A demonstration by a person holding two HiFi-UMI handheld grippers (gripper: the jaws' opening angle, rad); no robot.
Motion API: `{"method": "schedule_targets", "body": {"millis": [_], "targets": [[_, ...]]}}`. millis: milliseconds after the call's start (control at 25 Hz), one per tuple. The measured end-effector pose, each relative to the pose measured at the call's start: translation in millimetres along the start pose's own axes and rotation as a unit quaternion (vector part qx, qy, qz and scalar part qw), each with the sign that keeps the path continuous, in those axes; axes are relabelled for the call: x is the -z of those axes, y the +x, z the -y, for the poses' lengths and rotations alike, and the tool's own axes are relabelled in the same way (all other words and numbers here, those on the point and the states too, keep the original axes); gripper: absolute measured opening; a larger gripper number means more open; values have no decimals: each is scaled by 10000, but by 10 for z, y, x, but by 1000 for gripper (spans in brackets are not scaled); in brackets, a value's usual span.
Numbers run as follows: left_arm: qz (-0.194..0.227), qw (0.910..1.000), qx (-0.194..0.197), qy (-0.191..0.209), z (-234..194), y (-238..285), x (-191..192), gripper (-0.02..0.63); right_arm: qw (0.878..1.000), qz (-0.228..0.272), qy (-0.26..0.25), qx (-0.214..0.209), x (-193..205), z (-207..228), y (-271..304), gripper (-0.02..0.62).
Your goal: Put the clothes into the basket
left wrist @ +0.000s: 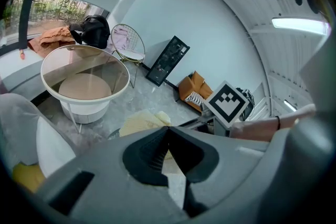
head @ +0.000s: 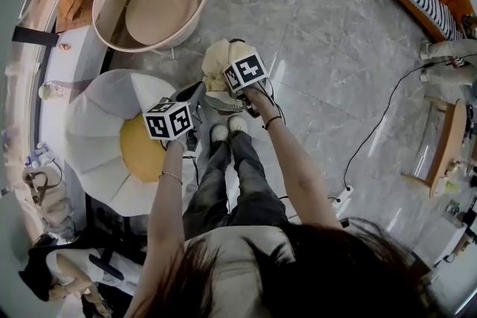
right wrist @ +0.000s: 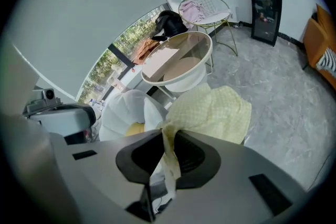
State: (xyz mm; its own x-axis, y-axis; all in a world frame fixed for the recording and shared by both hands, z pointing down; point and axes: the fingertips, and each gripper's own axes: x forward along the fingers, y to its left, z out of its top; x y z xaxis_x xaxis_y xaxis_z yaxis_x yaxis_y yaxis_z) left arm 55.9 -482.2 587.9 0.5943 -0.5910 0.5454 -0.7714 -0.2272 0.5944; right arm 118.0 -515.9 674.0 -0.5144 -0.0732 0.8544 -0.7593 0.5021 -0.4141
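Over a grey marble floor, the right claw is clamped on a pale yellow checked cloth bunched just beyond it. The left claw pinches the cloth's edge, with a white fabric basket beside it.

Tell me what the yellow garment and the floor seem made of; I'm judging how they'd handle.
Yellow garment: soft woven cloth, matte, going by its fine check texture and limp folds.
Floor: polished stone or stone-look tile, grey with pale veins, joint lines and glossy reflections; which one, the pictures leave open.
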Motion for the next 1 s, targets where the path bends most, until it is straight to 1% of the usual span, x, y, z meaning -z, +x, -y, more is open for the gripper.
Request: {"method": "schedule_targets", "body": {"millis": [80, 120, 200, 280, 400, 560, 800, 1000], "targets": [[18, 10000, 43, -8, 9, 20, 9, 11, 9994, 186, 258, -139, 6, 9, 35, 39], [29, 10000, 63, -15, 12, 32, 15, 11, 9986, 289, 390, -195, 6, 21, 47, 54], [37, 10000, 75, -36, 5, 56, 34, 11, 9961, 480, 679, -290, 3, 53, 65, 88], [37, 9999, 75, -70, -12, 79, 53, 11, 9945, 543, 851, -290, 16, 96, 97, 146], [25, 9999, 68, -124, -34, 80, 100, 11, 9948, 461, 893, -185, 113, 144, 156, 146], [32, 9998, 37, -189, -66, 74, 156, 11, 9942, 471, 946, -187, 189, 162, 185, 146], [24, 9998, 23, -206, -62, 65, 182, 11, 9947, 518, 868, -193, 157, 126, 150, 146], [72, 9998, 2, -203, -36, 27, 151, 11, 9934, 677, 901, -232, 110, 82, 60, 144]]}}
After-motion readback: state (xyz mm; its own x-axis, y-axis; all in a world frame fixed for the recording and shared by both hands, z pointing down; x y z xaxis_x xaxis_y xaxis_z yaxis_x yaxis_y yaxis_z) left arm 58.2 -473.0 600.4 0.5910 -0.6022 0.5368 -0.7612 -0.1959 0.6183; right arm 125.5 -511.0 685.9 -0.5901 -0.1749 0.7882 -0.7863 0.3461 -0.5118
